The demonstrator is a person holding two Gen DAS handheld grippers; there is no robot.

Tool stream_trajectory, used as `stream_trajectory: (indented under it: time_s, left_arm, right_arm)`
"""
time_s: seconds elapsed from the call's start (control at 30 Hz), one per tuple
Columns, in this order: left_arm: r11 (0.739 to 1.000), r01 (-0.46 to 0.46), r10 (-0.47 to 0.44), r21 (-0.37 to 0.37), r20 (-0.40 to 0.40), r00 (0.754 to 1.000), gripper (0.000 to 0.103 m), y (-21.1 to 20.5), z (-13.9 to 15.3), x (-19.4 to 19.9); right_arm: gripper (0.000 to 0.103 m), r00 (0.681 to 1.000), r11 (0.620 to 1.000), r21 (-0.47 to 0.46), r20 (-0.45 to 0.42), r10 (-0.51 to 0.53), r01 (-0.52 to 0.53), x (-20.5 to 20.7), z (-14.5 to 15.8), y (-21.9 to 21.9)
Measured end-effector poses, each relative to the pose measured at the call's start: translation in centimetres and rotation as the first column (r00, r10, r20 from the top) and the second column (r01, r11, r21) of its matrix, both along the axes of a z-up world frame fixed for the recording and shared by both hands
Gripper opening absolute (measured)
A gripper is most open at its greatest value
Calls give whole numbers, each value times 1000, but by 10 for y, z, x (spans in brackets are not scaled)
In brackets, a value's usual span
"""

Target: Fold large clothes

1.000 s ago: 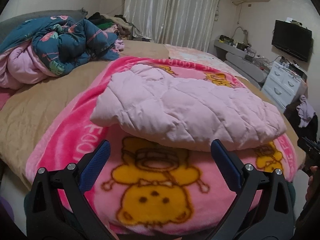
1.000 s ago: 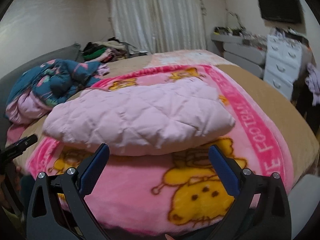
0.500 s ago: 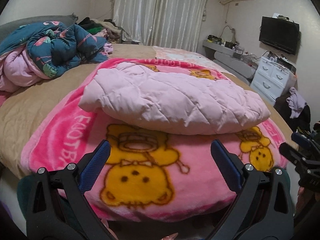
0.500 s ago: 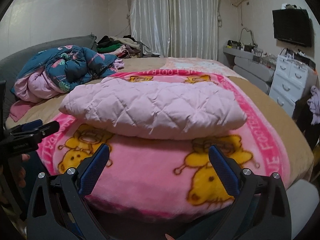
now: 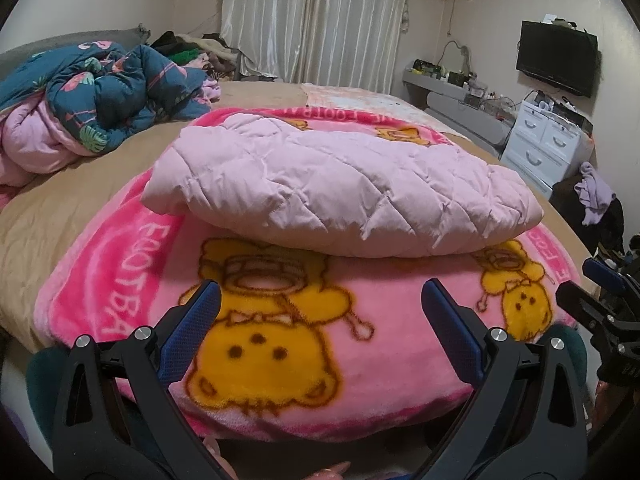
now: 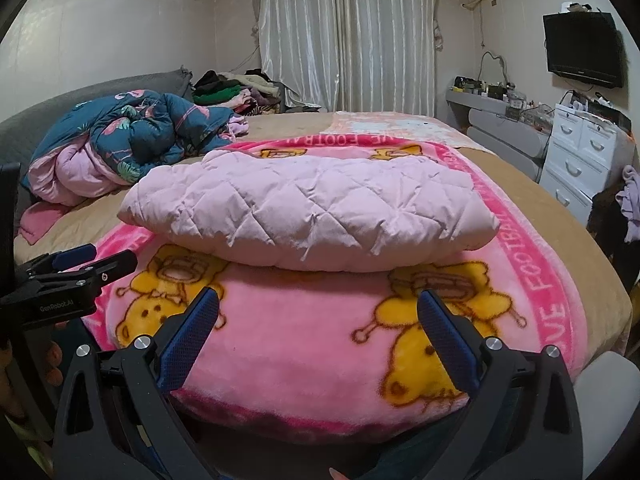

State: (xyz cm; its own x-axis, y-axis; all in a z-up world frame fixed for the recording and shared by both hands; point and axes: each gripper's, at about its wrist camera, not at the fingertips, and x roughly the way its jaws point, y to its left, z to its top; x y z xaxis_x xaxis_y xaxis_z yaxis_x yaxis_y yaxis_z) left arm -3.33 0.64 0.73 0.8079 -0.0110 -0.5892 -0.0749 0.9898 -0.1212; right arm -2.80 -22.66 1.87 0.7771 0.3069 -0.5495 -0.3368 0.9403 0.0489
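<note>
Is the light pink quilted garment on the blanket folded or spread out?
Folded. The quilted garment lies as a thick, compact bundle with rounded doubled edges on the pink blanket.

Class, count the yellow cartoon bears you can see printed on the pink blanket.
4 at least: two near the front edge of the pink blanket, left and right, and two at the far edge. The folded pink jacket may hide more.

A folded quilted jacket (image 5: 340, 196) lies on a cartoon-print blanket (image 5: 280, 344), which is spread over the bed (image 5: 72, 200). Behind it to the left, a crumpled duvet (image 5: 100, 100) rests on the bed. Curtains (image 6: 348, 36) hang behind the bed. At the right stands a chest of drawers (image 6: 580, 152), with a television (image 6: 582, 50) on the wall above it.
</note>
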Motion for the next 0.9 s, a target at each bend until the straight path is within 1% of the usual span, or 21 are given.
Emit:
stream_trajectory:
  time_s: [0.23,0.47,0.9]
  left_arm:
    - [1000,1,-1,4,-5,1000,94,-1,-1,1]
    - [1000,-12,12,14,1,1000,94,0,0,-1]
    - [1000,-9,9,8,-3,1000,94,2,2,-2]
  right_arm:
    - [99,1000,1000,-4,-14,18,-19,-1,-5,5]
    - [99,1000,1000,-3,-9,16,-16,-1,-5,5]
    - [99,1000,1000,-5,-6,13,-13,-3,-1,7]
